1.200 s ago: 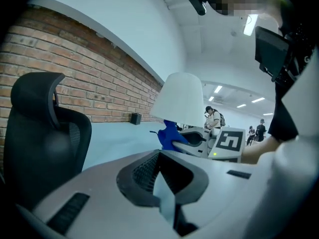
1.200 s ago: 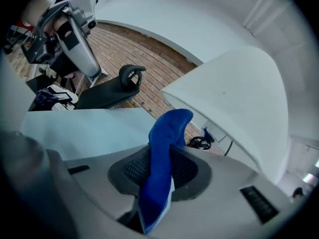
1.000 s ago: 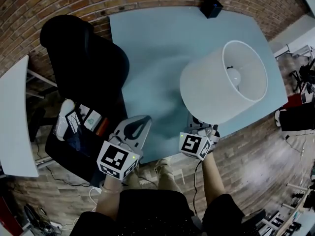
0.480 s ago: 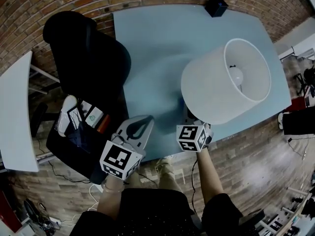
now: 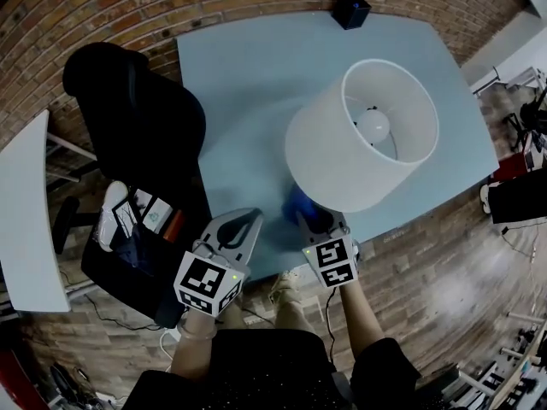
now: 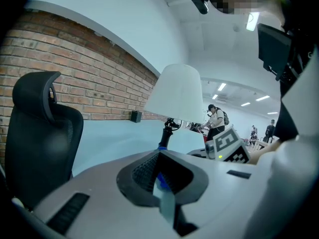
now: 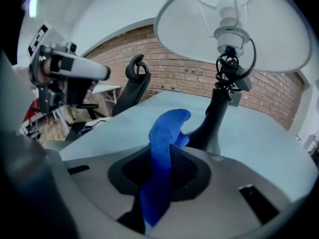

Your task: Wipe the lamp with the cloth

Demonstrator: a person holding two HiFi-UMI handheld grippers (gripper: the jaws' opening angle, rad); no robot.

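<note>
The lamp (image 5: 359, 135) stands on the light-blue table (image 5: 248, 84) near its front edge, with a white drum shade and a black stem (image 7: 219, 113). A blue cloth (image 5: 299, 203) is clamped in my right gripper (image 5: 309, 220), which is shut on it just left of the lamp's base, under the shade. In the right gripper view the cloth (image 7: 167, 133) sticks up from the jaws, its tip close to the stem; whether it touches is unclear. My left gripper (image 5: 253, 215) hovers at the table's front edge, shut with nothing in it, its jaws (image 6: 159, 158) pointed toward the lamp (image 6: 174, 93).
A black office chair (image 5: 141, 118) stands at the table's left side. A small black box (image 5: 349, 9) sits at the far edge by the brick wall. A white desk (image 5: 26, 212) and a dark bag (image 5: 137, 229) with papers are at the left on the floor.
My right gripper has moved left and forward with the cloth, from beside the shade to under it near the lamp's base. The left gripper has hardly moved.
</note>
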